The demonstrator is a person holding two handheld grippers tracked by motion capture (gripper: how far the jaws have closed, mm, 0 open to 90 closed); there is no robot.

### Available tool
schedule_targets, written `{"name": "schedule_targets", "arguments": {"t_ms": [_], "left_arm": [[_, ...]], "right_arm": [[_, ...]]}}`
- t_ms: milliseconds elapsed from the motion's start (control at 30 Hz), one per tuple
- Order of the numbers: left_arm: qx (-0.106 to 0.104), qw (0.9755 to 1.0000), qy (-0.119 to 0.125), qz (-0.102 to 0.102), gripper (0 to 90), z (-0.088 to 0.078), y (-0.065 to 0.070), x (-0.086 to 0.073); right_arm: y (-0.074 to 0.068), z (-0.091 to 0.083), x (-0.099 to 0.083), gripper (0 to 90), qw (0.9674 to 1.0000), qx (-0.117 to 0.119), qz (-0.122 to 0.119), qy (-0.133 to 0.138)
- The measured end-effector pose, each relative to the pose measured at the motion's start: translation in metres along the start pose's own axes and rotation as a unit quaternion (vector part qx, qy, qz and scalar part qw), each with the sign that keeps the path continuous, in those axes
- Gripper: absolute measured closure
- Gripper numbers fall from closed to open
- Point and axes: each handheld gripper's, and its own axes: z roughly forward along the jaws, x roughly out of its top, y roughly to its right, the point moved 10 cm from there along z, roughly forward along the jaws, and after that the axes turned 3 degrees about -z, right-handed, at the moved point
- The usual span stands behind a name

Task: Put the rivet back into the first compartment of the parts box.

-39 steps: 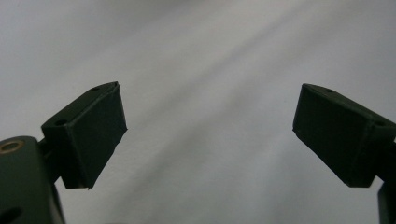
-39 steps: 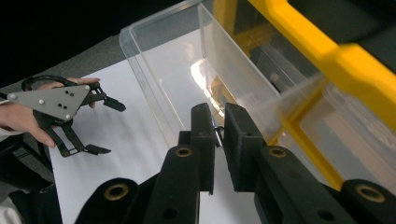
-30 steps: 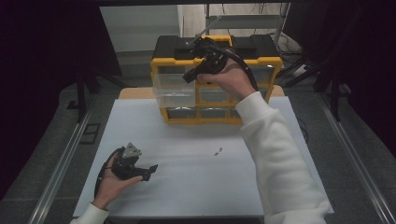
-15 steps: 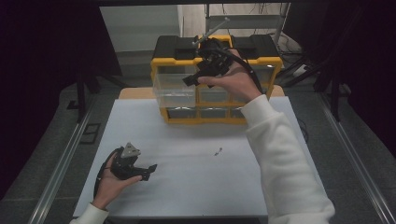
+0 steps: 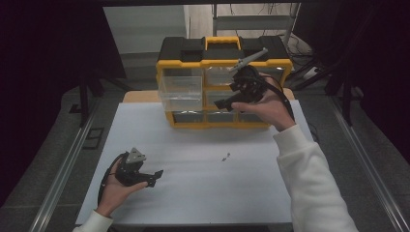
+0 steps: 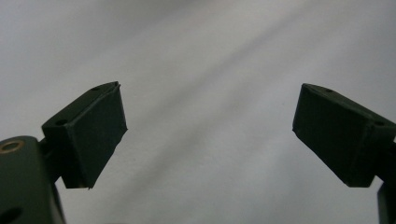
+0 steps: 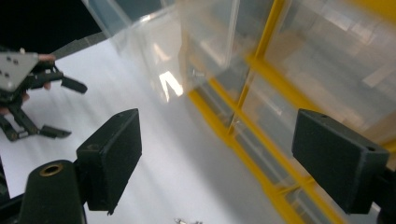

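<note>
Nearest the person, at the lower left of the high view, the left gripper (image 5: pixel 153 176) lies in a hand close over the white table sheet (image 5: pixel 203 193), its grey three-cornered plate on top and its jaws pointing toward the middle of the table. The left gripper view looks along those jaws at bare white surface; they stand spread wide with nothing between them. Farther out, near the middle of the sheet, a few small dark screw-like parts (image 5: pixel 226 156) lie loose, well apart from both grippers; what they are exactly is too small to tell. Beyond them the right gripper (image 5: pixel 223 102) is held in the air just in front of the yellow-and-black drawer organizer (image 5: pixel 225 60), at the level of its lower drawers. Its jaws have just been opening and now stand wide apart with nothing between them, as the right gripper view shows, with the yellow frame bars and clear drawer fronts close behind them. At the far edge of the sheet the organizer stands upright, and its upper left clear drawer (image 5: pixel 180 92) sticks out toward the person, pulled partway from its slot.
</note>
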Motion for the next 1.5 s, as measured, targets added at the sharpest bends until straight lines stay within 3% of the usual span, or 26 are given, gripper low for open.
{"name": "schedule_targets", "arguments": {"t_ms": [167, 233, 467, 833, 1000, 1067, 1200, 1500], "left_arm": [[0.002, 1.0000, 0.003, -0.006, 9.9, 0.000, -0.001, 0.000], [0.002, 1.0000, 0.004, -0.006, 9.9, 0.000, -0.001, 0.000], [0.001, 1.0000, 0.007, -0.006, 10.0, -0.001, 0.000, 0.000], [0.001, 1.0000, 0.006, -0.007, 10.0, -0.001, 0.000, 0.000], [0.002, 0.9999, 0.008, -0.009, 10.0, -0.001, 0.000, 0.000], [0.001, 0.9999, 0.007, -0.008, 10.0, -0.001, 0.001, 0.000], [0.002, 0.9999, 0.007, -0.008, 10.0, -0.001, 0.000, 0.000], [0.003, 1.0000, 0.005, -0.006, 10.0, -0.001, 0.000, -0.001]], "right_arm": [[-0.005, 0.015, -0.034, 16.1, 1.0000, 0.003, -0.002, -0.008], [-0.005, 0.018, -0.040, 16.1, 0.9999, 0.002, 0.000, -0.010], [-0.005, 0.044, -0.089, 16.7, 0.9996, -0.005, 0.022, -0.019], [-0.006, 0.079, -0.133, 16.9, 0.9976, -0.011, 0.030, -0.061], [-0.007, 0.097, -0.155, 18.9, 0.9953, -0.015, 0.029, -0.092], [-0.005, 0.104, -0.164, 19.6, 0.9928, -0.022, 0.027, -0.115], [-0.002, 0.118, -0.176, 22.9, 0.9899, -0.023, 0.036, -0.135], [0.002, 0.132, -0.190, 31.2, 0.9838, -0.038, 0.036, -0.172]]}}
